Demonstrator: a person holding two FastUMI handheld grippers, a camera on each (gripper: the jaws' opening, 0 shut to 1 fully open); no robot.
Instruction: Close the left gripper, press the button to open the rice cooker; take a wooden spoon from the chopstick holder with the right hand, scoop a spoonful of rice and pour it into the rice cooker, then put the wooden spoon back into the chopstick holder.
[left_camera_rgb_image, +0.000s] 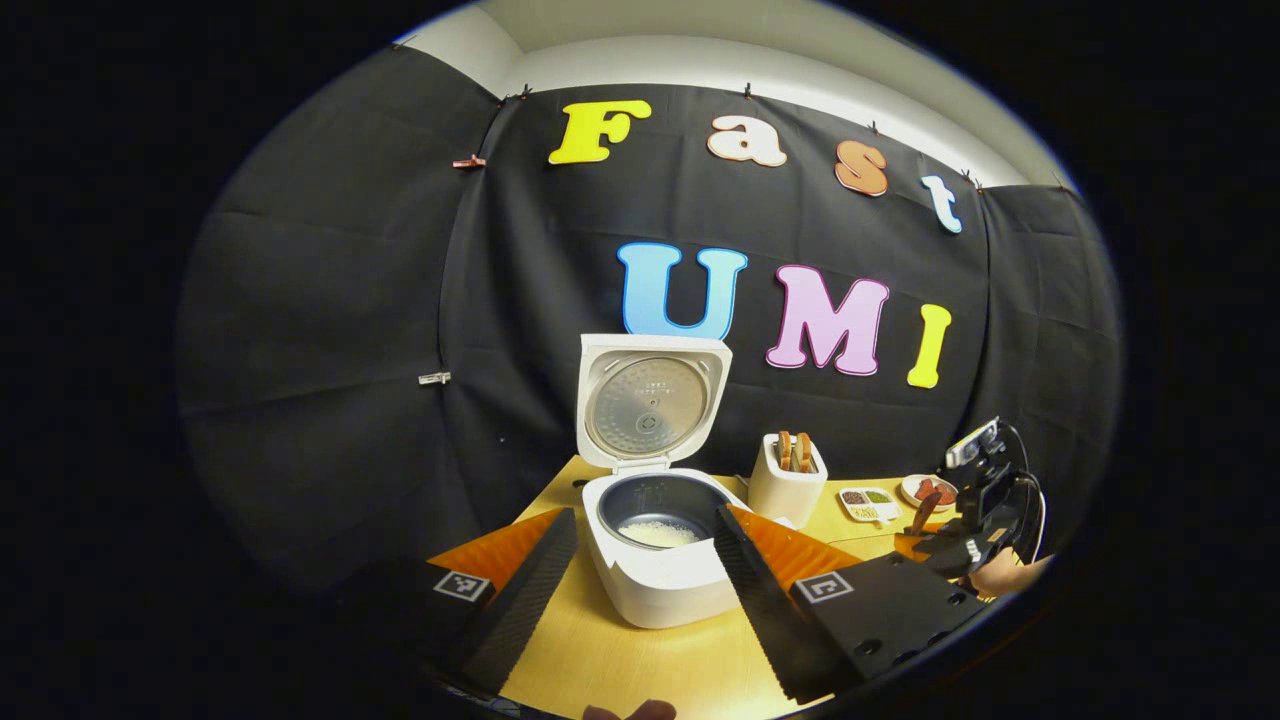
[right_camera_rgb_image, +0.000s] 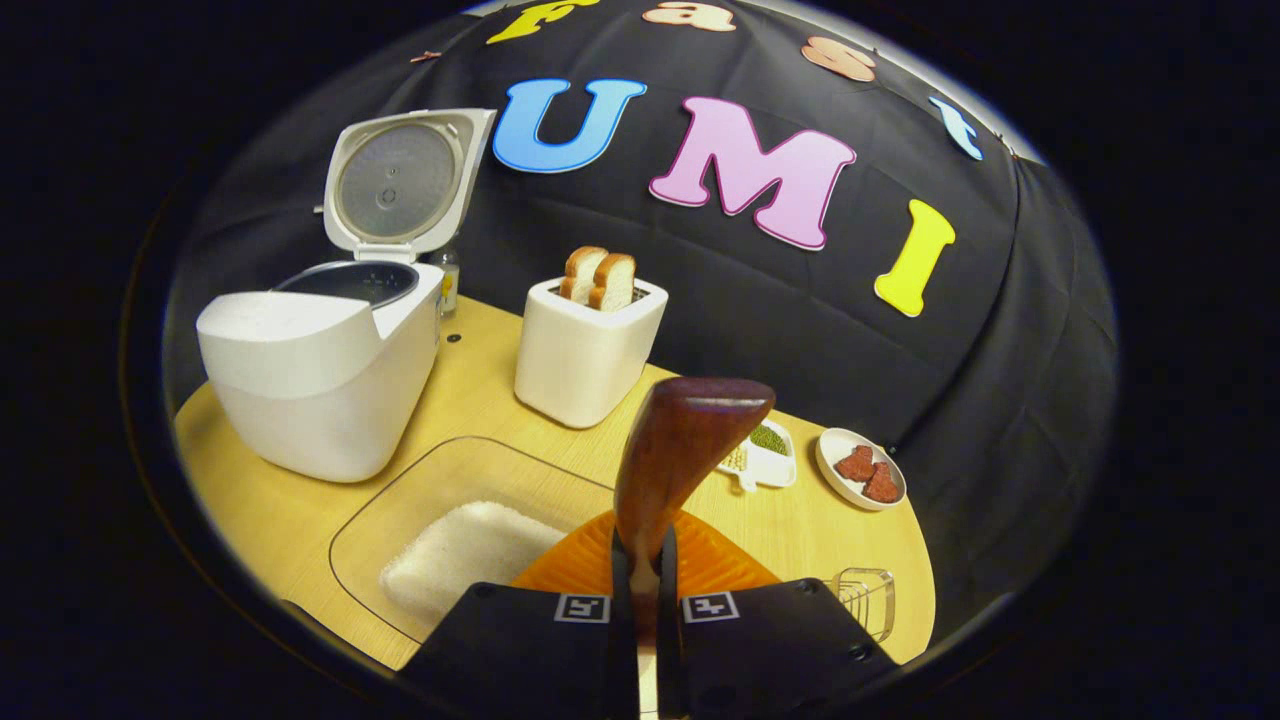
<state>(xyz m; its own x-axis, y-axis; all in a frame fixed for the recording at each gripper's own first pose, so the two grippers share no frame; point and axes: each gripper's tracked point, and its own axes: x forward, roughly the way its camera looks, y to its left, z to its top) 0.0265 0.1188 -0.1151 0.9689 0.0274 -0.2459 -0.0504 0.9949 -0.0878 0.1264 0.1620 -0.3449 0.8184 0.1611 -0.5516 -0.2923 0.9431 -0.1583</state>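
The white rice cooker (left_camera_rgb_image: 665, 580) stands open, lid (left_camera_rgb_image: 650, 405) upright, with some rice low in its dark pot (left_camera_rgb_image: 655, 505). My left gripper (left_camera_rgb_image: 645, 515) is open, its fingers spread either side of the cooker's front, holding nothing. In the right gripper view, my right gripper (right_camera_rgb_image: 645, 545) is shut on the handle of the wooden spoon (right_camera_rgb_image: 685, 440), whose bowl points up above a clear tray (right_camera_rgb_image: 400, 490) holding a heap of rice (right_camera_rgb_image: 470, 545). The cooker (right_camera_rgb_image: 320, 370) sits to the left. In the left gripper view, the right gripper (left_camera_rgb_image: 960, 545) with the spoon (left_camera_rgb_image: 925, 510) is at far right.
A white toaster (right_camera_rgb_image: 590, 345) with two bread slices stands behind the tray. A divided dish of beans (right_camera_rgb_image: 765, 455) and a plate of red pieces (right_camera_rgb_image: 862, 468) lie to the right. A clear holder (right_camera_rgb_image: 865, 600) sits near the wooden table's (right_camera_rgb_image: 290, 520) front right edge.
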